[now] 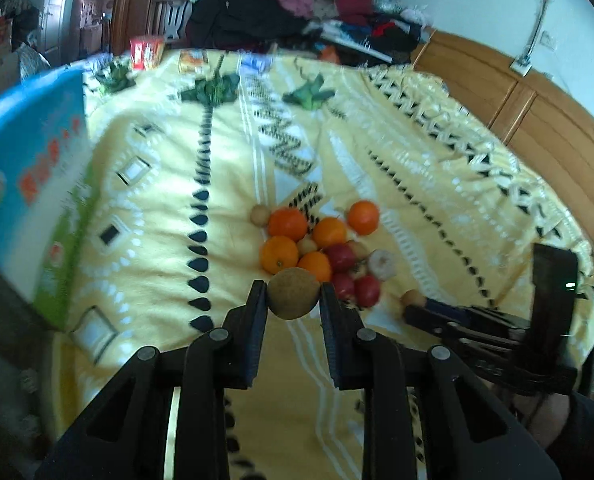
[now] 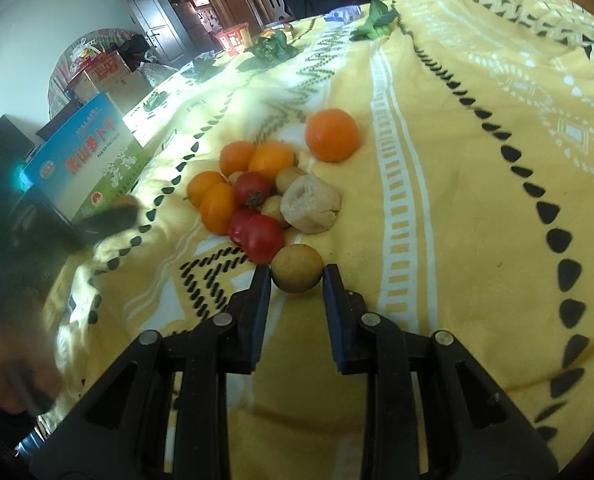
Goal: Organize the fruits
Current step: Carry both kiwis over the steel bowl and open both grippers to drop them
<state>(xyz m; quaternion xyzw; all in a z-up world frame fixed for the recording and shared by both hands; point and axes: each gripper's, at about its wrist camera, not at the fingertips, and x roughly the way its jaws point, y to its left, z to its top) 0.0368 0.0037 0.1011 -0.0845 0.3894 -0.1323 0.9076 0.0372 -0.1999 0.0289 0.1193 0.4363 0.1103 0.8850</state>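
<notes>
A pile of fruit lies on the yellow patterned blanket [image 1: 157, 200]: several oranges [image 1: 287, 224], red tomatoes [image 1: 367, 290], small tan fruits and a pale dried piece [image 2: 311, 204]. My left gripper [image 1: 293, 293] is shut on a round brown fruit [image 1: 293, 300], held above the blanket just in front of the pile. My right gripper [image 2: 297, 274] is shut on a yellowish-brown round fruit [image 2: 297, 266] at the pile's near edge, beside a tomato [image 2: 263, 238]. In the left wrist view the right gripper [image 1: 411, 307] shows at right with that small fruit at its tips.
A blue and green carton [image 1: 29, 184] stands at the blanket's left edge. Green leafy vegetables [image 1: 213, 88] and small boxes [image 1: 147, 52] lie at the far end, with heaped clothes [image 1: 297, 8] behind. A wooden bed frame [image 1: 537, 128] runs along the right.
</notes>
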